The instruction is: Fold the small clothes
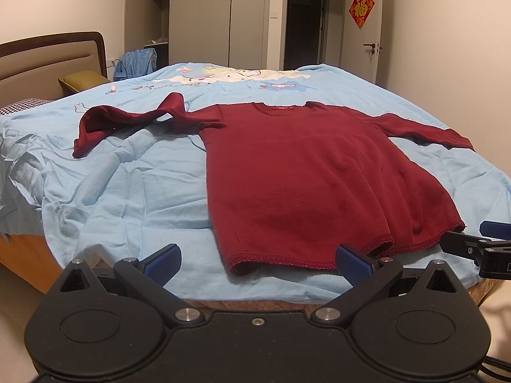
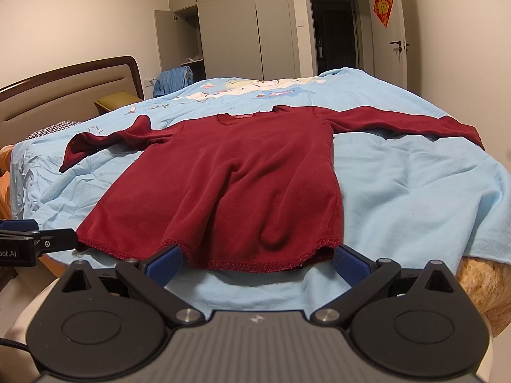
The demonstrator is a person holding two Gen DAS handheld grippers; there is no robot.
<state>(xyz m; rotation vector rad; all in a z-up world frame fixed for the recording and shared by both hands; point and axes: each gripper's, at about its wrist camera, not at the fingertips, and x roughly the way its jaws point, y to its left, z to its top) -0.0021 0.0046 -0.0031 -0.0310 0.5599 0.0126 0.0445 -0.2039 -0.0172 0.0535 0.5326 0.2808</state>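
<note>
- From my left wrist camera I look over a bedroom: pale walls, a flat-fronted grey wardrobe (image 1: 204,16) with one door ajar, a dark doorway, and a red diamond-shaped paper decoration (image 1: 361,7) on the right wall.
- The bed (image 1: 134,185) is covered by a light blue sheet, soft and heavily creased on the left, with a cartoon print near the far side; a padded headboard (image 1: 51,57) with a dark wooden rim stands at the left.
- The dark red sweater (image 1: 306,172) lies flat on the sheet, neckline away from me, a fine knit with a stitched, slightly wavy hem near the bed's front edge. Its left sleeve is bunched and folded up on itself; the right sleeve runs out straight.
- My left hand-held gripper (image 1: 257,263) has its blue-padded fingers spread wide apart, holding nothing, just short of the hem's left part.
- The right hand-held gripper (image 1: 479,242) shows at the right edge, black with a blue pad, by the hem's right corner.
- From my right wrist camera I see the same bed (image 2: 415,191), smoother on this side, and the sweater (image 2: 230,185) with soft lengthwise ripples through its body.
- My right hand-held gripper (image 2: 257,263) is likewise spread wide and empty, its blue pads at either side of the hem's right part; I cannot tell whether they touch the cloth.
- The left hand-held gripper (image 2: 35,239) pokes in at the left edge beside the hem's left corner.
</note>
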